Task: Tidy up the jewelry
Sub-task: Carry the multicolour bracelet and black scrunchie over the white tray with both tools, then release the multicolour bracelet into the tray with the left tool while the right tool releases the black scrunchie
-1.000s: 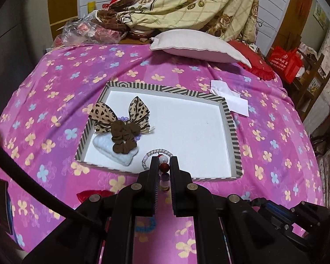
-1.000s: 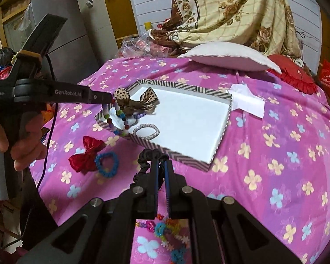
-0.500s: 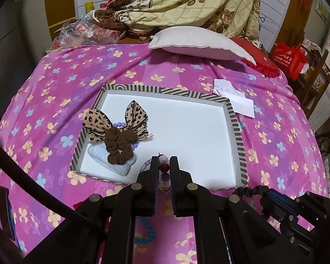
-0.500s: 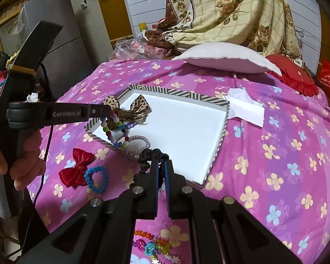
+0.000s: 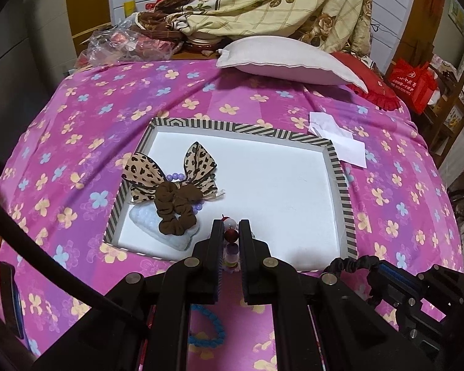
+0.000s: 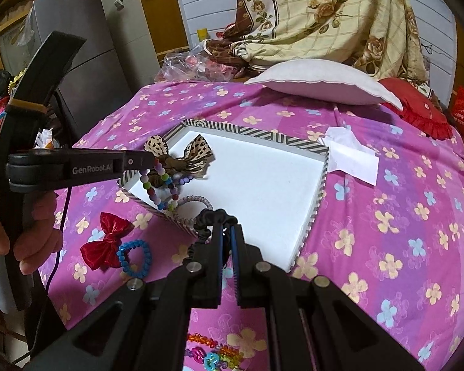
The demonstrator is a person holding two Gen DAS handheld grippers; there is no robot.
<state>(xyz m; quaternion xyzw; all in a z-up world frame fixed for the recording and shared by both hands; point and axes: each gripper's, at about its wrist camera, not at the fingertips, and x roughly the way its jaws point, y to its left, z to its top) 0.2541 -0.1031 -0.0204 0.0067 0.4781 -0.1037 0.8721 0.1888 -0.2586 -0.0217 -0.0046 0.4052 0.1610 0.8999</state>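
- Left gripper [image 5: 231, 232]: fingers closed on a multicoloured bead bracelet [image 6: 161, 185] that hangs above the near-left corner of the striped-rim tray [image 5: 340, 179].
- Right gripper [image 6: 226, 232]: fingers nipped on a black scrunchie [image 6: 215, 216], over the tray's near edge.
- Leopard-print bow [image 5: 173, 170]: lying inside the tray.

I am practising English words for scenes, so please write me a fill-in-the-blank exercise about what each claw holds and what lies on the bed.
1. The left claw holds a bracelet of multicoloured ____.
2. The right claw grips a hair tie whose colour is ____.
3. The leopard-print bow lies inside the striped ____.
4. The red bow lies on the bedspread, ____ the tray.

Missing words: beads; black; tray; outside
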